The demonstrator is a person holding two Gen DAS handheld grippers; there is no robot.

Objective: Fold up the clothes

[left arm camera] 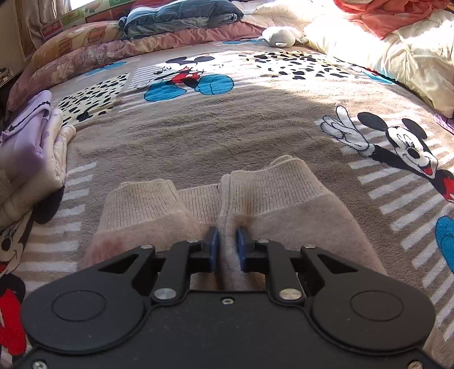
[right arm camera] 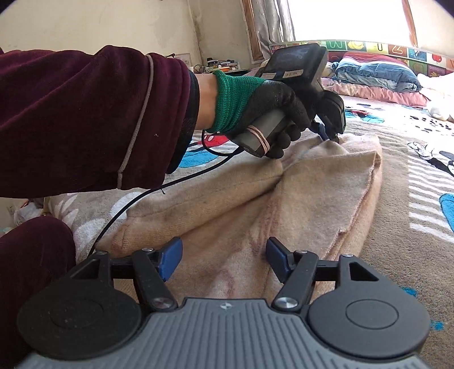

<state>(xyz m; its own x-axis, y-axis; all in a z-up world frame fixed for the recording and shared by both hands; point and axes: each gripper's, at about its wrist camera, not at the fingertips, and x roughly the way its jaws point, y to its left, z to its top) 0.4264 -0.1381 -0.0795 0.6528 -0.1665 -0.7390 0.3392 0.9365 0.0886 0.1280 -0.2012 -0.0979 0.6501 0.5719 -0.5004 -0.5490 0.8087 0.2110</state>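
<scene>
Nearest the left wrist camera, the left claw (left arm camera: 227, 244) is seen with its blue pads drawn close together, clamped on a raised fold of the beige knit garment (left arm camera: 255, 193). Two ribbed cuffs of that garment are spread just beyond the pads, one on each side of the pinched ridge. The garment is laid on the bed, on a brown cartoon-mouse blanket (left arm camera: 198, 127) that is lit by sun across its far half. A folded lilac and cream pile (left arm camera: 31, 147) is seen at the left edge of the blanket, and a cream quilt (left arm camera: 383, 56) with an orange cloth (left arm camera: 397, 14) on it is bunched at the far right. A dark blue folded item (left arm camera: 181, 14) is stacked on pink bedding at the head of the bed.

From the right wrist camera, the right claw (right arm camera: 224, 261) is shown with its blue pads well apart, held just above the near part of the garment, and nothing is gripped between them. Beyond it, the left claw is held by a hand in a green and black glove (right arm camera: 255, 105), below a dark maroon sleeve (right arm camera: 85, 113), and its tips are pressed into the far edge of the garment. A black cable (right arm camera: 159, 190) is trailed from that hand across the blanket.
</scene>
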